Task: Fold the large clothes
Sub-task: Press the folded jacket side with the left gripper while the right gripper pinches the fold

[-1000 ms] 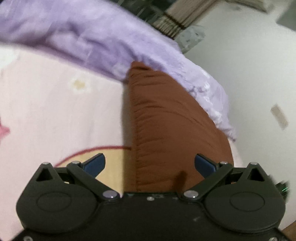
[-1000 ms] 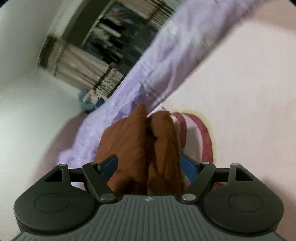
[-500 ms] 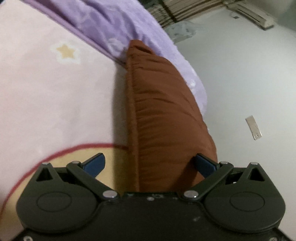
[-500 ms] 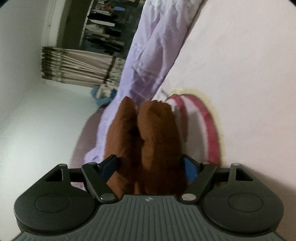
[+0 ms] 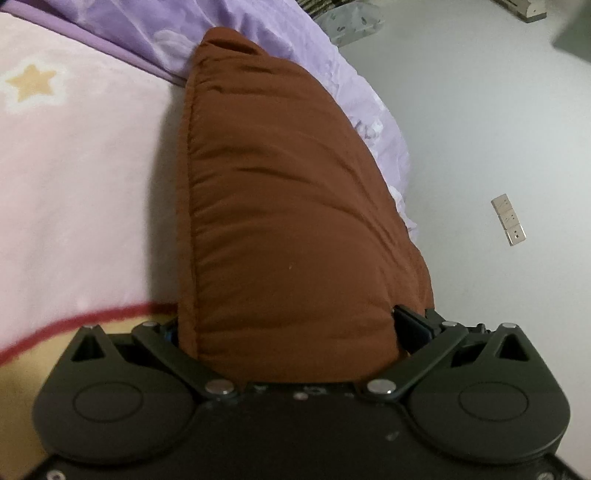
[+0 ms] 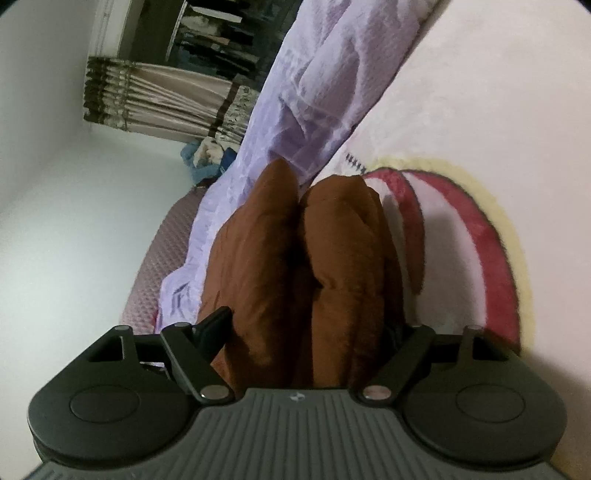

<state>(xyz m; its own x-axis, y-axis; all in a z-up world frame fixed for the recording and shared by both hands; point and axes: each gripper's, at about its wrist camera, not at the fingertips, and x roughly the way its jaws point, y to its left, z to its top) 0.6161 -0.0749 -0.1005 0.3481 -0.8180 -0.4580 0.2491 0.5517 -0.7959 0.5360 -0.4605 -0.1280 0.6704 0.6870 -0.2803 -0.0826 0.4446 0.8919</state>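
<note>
A thick brown padded garment (image 5: 288, 184) lies folded on the pink blanket (image 5: 74, 184), its far end against a purple quilt (image 5: 258, 29). My left gripper (image 5: 290, 328) stands wide around its near end. The cloth fills the gap, covers most of the left finger and bulges against the right finger (image 5: 410, 328). In the right wrist view the garment (image 6: 332, 258) shows as two padded rolls side by side. My right gripper (image 6: 308, 328) straddles them and its jaws are closing. One finger (image 6: 214, 325) lies against the cloth; the other is hidden behind it.
The blanket (image 6: 480, 110) carries a red and yellow pattern (image 6: 491, 240) and a yellow star (image 5: 31, 83). The purple quilt (image 6: 314, 92) runs along the bed's edge. Beyond it are a white wall with a socket strip (image 5: 509, 221), a curtain (image 6: 166, 103) and a dark wardrobe opening.
Both grippers have pushed forward and down onto the garment. It now fills both views, reaches the fingers and covers one finger of each gripper.
</note>
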